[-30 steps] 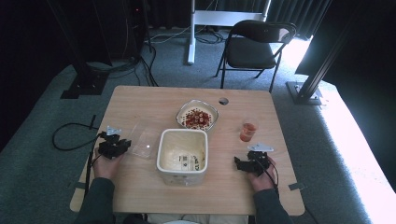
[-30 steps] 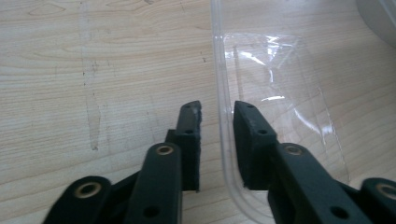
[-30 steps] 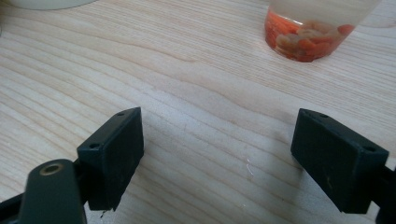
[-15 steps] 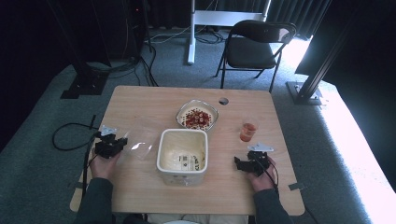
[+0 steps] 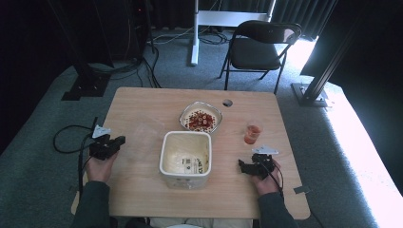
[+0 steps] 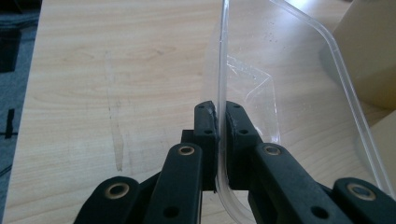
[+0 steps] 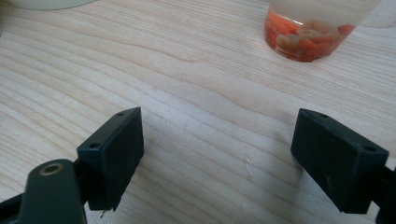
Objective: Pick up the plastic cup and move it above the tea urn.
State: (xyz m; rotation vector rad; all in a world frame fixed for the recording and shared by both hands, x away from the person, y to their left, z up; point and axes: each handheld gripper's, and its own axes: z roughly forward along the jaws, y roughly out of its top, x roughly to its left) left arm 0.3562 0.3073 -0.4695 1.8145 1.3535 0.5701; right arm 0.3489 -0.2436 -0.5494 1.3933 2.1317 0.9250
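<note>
left gripper point(image 6: 218, 122): jaws just closed, now pinched on the rim of the clear plastic lid point(image 6: 299, 70); rim runs up between the pads, lower centre of the left gripper view.
lid position: left of centre in the high view, between the left gripper point(image 5: 108, 146) and the white tub point(image 5: 186, 154); faint there, hard to outline. One edge looks tilted up off the table point(image 5: 142, 99); the far edge may rest on the wood, cannot tell.
right gripper point(image 7: 217, 154): jaws wide, nothing between them, bare wood below; sits lower right in the high view point(image 5: 252, 165).
small cup point(image 7: 310, 32): orange-red contents, top right of the right gripper view, well ahead of the jaws, untouched.
bowl point(image 5: 200, 117): red topping, just behind the tub, centre frame.
tub: open, pale contents inside.
step: likely lid pickup, grip made, lift starting.
next: probably carry the lid right over the tub, level it, line up the corners, press down. The thin rim could slip or flex, so keep the pinch firm; the right gripper is free to steady the tub.
</note>
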